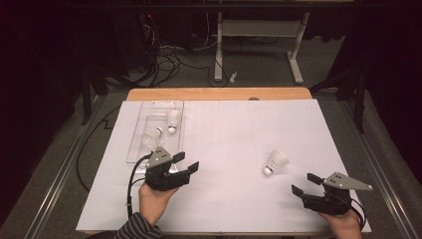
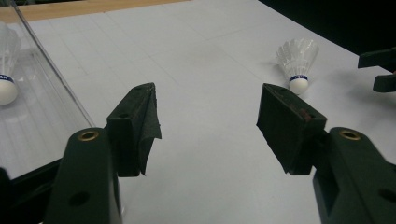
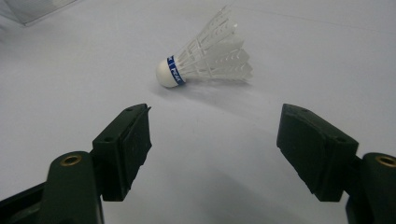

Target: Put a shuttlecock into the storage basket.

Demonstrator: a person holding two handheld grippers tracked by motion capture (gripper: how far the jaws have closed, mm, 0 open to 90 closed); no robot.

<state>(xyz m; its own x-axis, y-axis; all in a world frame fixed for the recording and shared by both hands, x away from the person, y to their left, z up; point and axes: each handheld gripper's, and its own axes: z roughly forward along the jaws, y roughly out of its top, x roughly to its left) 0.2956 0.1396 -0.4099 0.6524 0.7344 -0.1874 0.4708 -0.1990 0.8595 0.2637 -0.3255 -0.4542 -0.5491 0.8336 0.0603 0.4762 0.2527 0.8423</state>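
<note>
Tray shuttlecock [image 2: 7, 65] cut by left edge, band print [image 3: 175, 72] unreadable

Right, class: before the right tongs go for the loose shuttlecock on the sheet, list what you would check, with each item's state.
1. Right tongs open, nothing between the jaws: ok.
2. Loose shuttlecock lies on its side ahead of them, untouched: ok.
3. Bare sheet between jaws and shuttlecock: ok.
4. Left tongs open, apart from it: ok.
5. Clear tray already holds two shuttlecocks; room for a third: cannot tell.
</note>
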